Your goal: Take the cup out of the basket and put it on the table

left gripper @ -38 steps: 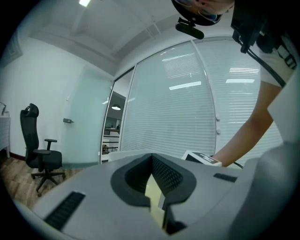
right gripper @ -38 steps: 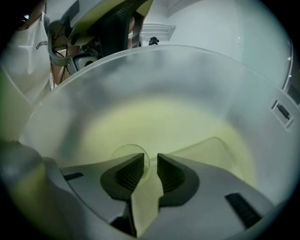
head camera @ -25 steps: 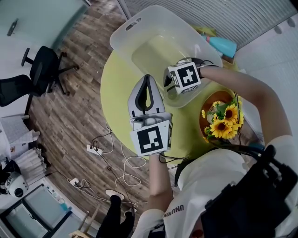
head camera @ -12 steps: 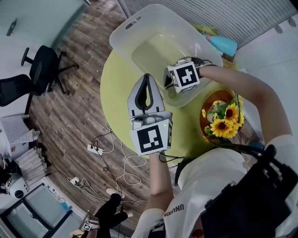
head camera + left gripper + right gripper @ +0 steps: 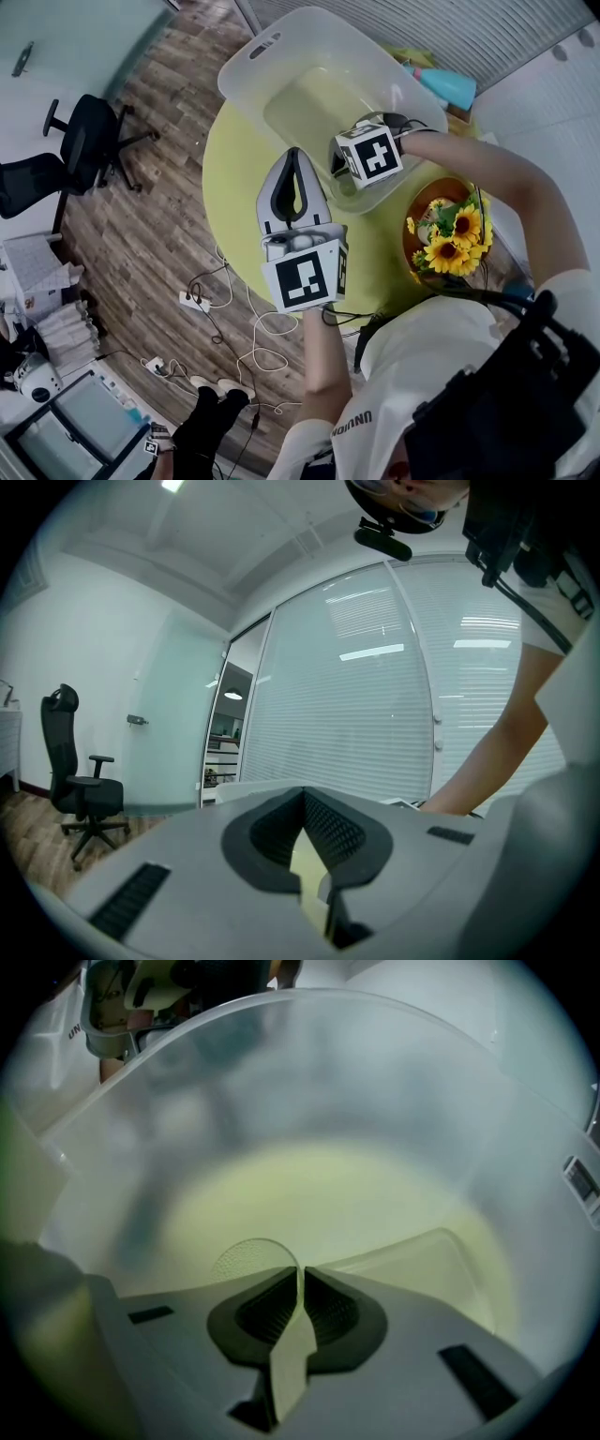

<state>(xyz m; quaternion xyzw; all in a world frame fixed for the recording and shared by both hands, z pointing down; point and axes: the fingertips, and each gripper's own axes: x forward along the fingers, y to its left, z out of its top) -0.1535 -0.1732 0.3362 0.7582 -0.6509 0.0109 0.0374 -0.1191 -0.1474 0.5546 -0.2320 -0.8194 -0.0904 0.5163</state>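
A translucent white basket (image 5: 272,52) stands on the round yellow-green table (image 5: 234,178). My right gripper (image 5: 300,1279) reaches down inside the basket, shut on the thin wall of a clear cup (image 5: 246,1258). In the head view its marker cube (image 5: 367,157) hides most of the cup, and only a clear edge shows near the basket's near wall. My left gripper (image 5: 296,159) hovers over the table just outside the basket's near side, tips together, holding nothing. The left gripper view shows only its shut jaws against the office windows.
A brown pot of sunflowers (image 5: 448,239) sits at the table's right edge, close to my right arm. A blue object (image 5: 448,89) lies behind the basket. On the wooden floor are an office chair (image 5: 84,141) and loose cables (image 5: 225,309).
Both grippers stay where they were. Only a person's feet on the floor at the lower left have shifted.
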